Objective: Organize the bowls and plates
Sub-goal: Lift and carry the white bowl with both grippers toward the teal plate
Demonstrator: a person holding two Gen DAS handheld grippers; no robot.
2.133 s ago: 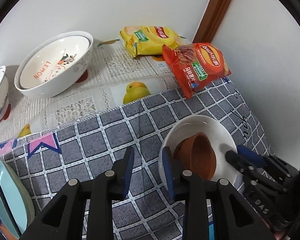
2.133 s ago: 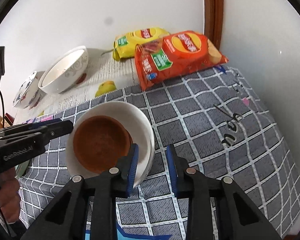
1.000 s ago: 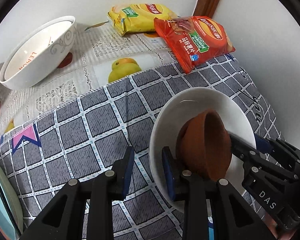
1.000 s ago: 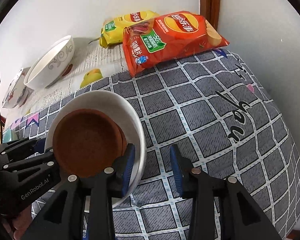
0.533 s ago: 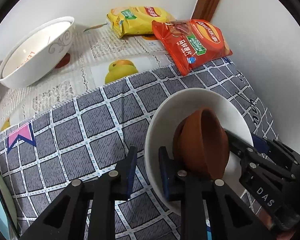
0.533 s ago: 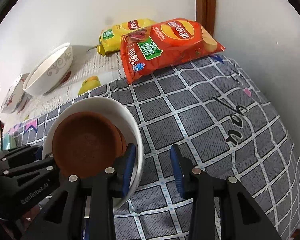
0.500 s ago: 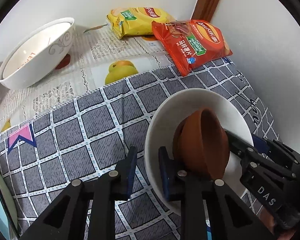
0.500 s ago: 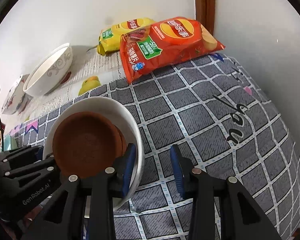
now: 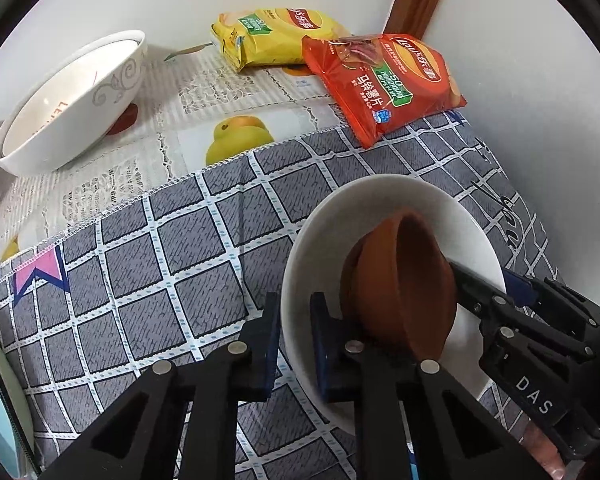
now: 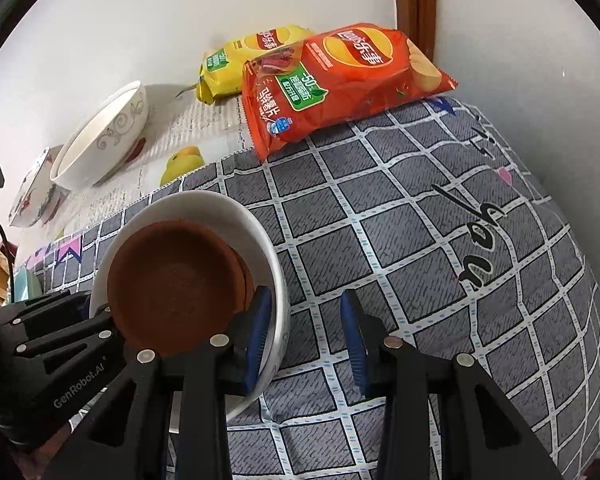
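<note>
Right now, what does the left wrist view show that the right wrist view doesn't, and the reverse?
Left wrist view only: the left tool, jaws closing astride the white bowl's near rim, and the "LE" lettering inside the large patterned bowl.

Right wrist view only: the brown bowl's full interior, a red-and-blue patterned bowl at far left, and the right tool with one pad inside the white bowl and the other outside, not touching.

Both: brown bowl nested in white bowl, grey checked cloth, yellow chip bag, red chip bag.
</note>
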